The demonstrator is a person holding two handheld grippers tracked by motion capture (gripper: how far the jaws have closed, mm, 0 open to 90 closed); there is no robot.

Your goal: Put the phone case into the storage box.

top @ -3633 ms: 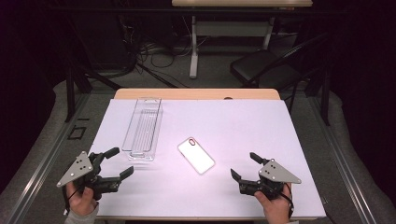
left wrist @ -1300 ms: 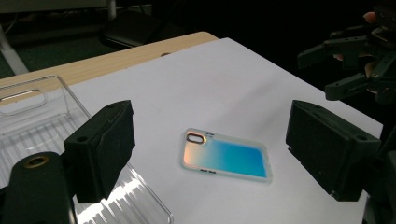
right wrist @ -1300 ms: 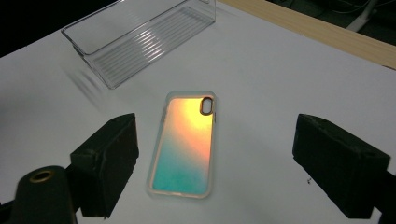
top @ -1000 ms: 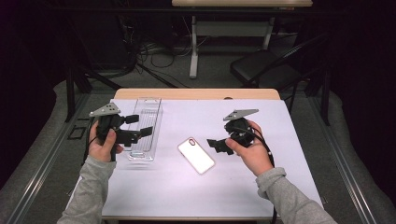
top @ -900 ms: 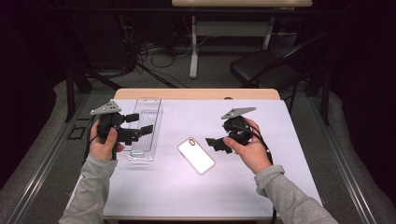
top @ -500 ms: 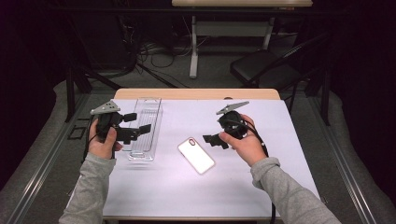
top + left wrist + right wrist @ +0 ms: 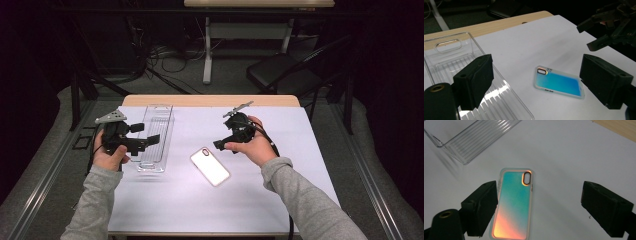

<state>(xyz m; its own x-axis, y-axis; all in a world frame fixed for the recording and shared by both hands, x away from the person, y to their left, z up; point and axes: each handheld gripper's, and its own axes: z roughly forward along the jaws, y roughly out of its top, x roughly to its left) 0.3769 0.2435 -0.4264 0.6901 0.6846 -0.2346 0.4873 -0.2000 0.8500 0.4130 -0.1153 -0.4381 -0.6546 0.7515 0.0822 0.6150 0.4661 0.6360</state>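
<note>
A phone case (image 7: 210,166) lies flat on the white table top (image 7: 280,190), shimmering teal to orange (image 7: 514,205) and blue (image 7: 559,82), with its camera hole toward the tray. A clear ribbed plastic tray (image 7: 155,135) sits to its left, with nothing in it. My left gripper (image 7: 149,133) hovers over the tray's near half, its jaws wide apart and bare (image 7: 534,82). My right gripper (image 7: 223,142) hangs just above and to the right of the case, pointing down at it. Its jaws stand open on either side of the case without touching it (image 7: 539,205).
The tray (image 7: 449,57) has a handle slot at its far end, and one corner shows in the right gripper view (image 7: 474,137). The right gripper (image 7: 586,36) appears beyond the case in the left gripper view. A dark chair (image 7: 280,75) and cables lie past the table's wooden far edge.
The right hand has moved left toward the phone case and tipped its gripper down over it. The left hand has stayed over the tray.
</note>
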